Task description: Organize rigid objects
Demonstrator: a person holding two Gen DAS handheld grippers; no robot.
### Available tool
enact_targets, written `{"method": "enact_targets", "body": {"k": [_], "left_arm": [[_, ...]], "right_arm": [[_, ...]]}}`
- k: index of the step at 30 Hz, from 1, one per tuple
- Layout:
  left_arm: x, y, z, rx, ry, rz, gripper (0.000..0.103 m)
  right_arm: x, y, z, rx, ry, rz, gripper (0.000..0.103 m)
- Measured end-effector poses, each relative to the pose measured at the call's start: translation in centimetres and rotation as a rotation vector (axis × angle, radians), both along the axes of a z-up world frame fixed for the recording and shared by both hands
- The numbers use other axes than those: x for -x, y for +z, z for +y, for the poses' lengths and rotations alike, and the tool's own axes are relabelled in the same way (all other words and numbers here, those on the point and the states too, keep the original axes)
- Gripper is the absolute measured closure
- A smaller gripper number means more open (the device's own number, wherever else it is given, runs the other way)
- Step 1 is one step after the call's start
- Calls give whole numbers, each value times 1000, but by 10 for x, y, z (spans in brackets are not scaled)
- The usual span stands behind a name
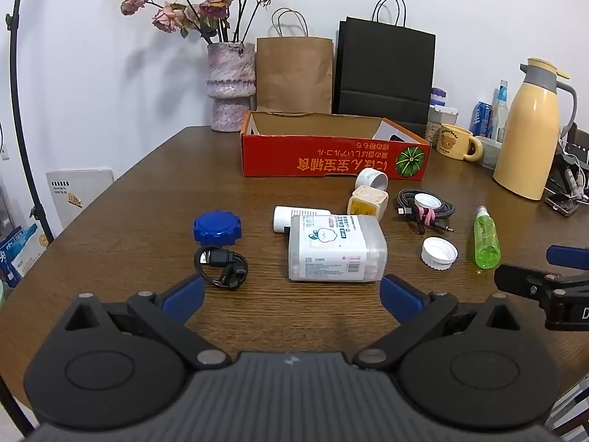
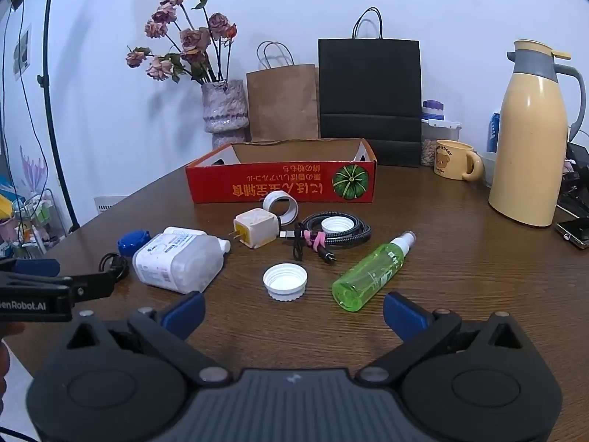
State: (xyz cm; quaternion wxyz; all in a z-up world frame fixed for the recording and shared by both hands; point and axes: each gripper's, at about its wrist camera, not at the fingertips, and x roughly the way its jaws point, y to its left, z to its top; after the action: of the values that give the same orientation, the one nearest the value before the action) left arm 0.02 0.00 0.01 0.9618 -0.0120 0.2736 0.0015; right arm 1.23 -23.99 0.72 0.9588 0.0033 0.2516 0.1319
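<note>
My left gripper (image 1: 292, 300) is open and empty, just short of a clear cotton-swab box (image 1: 337, 248) lying on the brown table. My right gripper (image 2: 294, 311) is open and empty, just short of a white cap (image 2: 285, 281) and a green spray bottle (image 2: 371, 272) lying on its side. A blue lid (image 1: 217, 225), a white tube (image 1: 291, 215), a cream charger plug (image 2: 255, 233), a white tape ring (image 2: 280, 204) and a second white cap (image 2: 337, 224) lie about. An open red cardboard box (image 2: 281, 180) stands behind them.
A coiled black cable (image 1: 221, 267) lies by the blue lid, and a braided cable (image 2: 331, 235) under the second cap. At the back stand a vase of dried roses (image 1: 231, 84), paper bags (image 1: 384, 70), a yellow mug (image 2: 454, 159) and a yellow thermos (image 2: 530, 140).
</note>
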Motion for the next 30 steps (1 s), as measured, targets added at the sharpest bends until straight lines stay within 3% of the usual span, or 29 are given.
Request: {"method": "enact_targets", "body": {"k": [30], "left_arm": [[5,3,0,24,-2,-24,0]], "right_arm": [[5,5,-4,-9,-7,-6,0]]}}
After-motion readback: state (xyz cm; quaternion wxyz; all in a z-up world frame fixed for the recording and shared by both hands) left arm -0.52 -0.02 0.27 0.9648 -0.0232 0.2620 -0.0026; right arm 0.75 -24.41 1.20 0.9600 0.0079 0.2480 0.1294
